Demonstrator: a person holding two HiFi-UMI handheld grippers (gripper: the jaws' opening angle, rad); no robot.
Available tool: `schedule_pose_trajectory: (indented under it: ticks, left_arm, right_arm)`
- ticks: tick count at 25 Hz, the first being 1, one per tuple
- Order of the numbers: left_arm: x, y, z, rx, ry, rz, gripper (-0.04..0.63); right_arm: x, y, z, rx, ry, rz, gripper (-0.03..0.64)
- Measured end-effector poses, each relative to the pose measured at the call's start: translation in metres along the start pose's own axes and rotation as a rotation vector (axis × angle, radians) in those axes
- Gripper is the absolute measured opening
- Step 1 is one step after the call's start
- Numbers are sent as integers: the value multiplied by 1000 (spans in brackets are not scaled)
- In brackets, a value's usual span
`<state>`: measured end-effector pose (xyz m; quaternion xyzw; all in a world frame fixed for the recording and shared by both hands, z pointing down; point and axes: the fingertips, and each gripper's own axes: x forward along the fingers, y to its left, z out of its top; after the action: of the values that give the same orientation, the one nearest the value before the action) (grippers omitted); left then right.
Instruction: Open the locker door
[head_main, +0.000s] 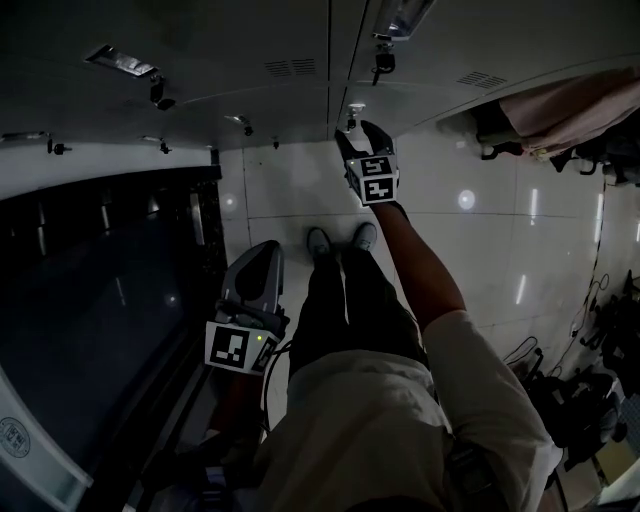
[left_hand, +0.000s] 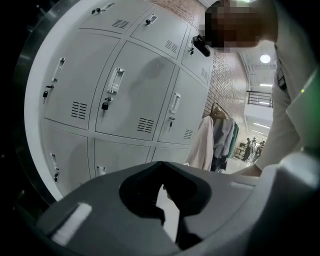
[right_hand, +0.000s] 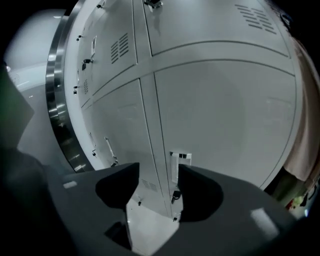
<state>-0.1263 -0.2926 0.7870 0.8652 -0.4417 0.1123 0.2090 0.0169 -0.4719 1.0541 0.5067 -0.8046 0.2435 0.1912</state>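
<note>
A bank of pale grey locker doors (left_hand: 135, 95) fills both gripper views, each door with a recessed handle (left_hand: 116, 80) and a key below it. In the head view the lockers (head_main: 280, 70) run along the top. My right gripper (head_main: 362, 130) is held out low in front of them, open with nothing between its jaws (right_hand: 159, 167). Through its gap shows a low door's white handle (right_hand: 176, 165) with a key (right_hand: 175, 196) under it, some way off. My left gripper (head_main: 262, 252) hangs lower, by my left leg. It is shut and empty (left_hand: 161, 165), pointing at the lockers.
Clothes (left_hand: 212, 140) hang just right of the lockers, seen also as fabric (head_main: 570, 105) in the head view. A dark glass surface (head_main: 100, 300) stands on the left, with a curved metal band (right_hand: 57, 115) beside the lockers. My shoes (head_main: 340, 240) stand on glossy tiles. Cables (head_main: 600, 330) lie at right.
</note>
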Motion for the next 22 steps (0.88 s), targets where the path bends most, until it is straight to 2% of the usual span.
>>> schedule_pose_trajectory:
  ticks: [4,7,8,10,12,13,15,16,18,19,21,22]
  left_arm:
    - [-1,8,-18,-14,-15,15,10]
    - [-3,17,-6,-43,-137,45,10]
    - [-4,19,-9,-43,-140,47,11]
    - [-8,22,-32,-28,-54,36,11]
    - [-10,25,-44,-31,-19,37,10]
    - [-9,27,-42,-38,-36,42,10]
    - [-6,29,-23,-63,-135,56,10]
    - [-5,29,-18,-67,-159,59,11]
    - [-6,28,-28,-43,-105,46,10]
    - [-4,28,-27,-43,-105,44,10]
    - [2,28,-10,-73,-182,51,11]
    - [3,28,-8,-76,-184,48,11]
  right_arm:
    - [28,-11,-6,5,13,-13,227]
    - [44,-17,-10,29,13,-25,229]
    - [48,-18,-10,34,7,-24,222]
    - [55,-19,-10,38,5,-23,222]
    - [60,-18,-8,44,4,-26,222]
    - [61,-17,-6,50,3,-32,229]
    - [60,-17,-5,62,2,-48,224]
    - [58,-16,-5,64,-1,-54,224]
    - [54,-14,-10,66,-4,-62,224]
    - [50,-13,-13,71,-3,-70,219]
    - [40,-16,-20,103,-5,-108,183]
    - [35,-17,-25,122,-10,-135,153]
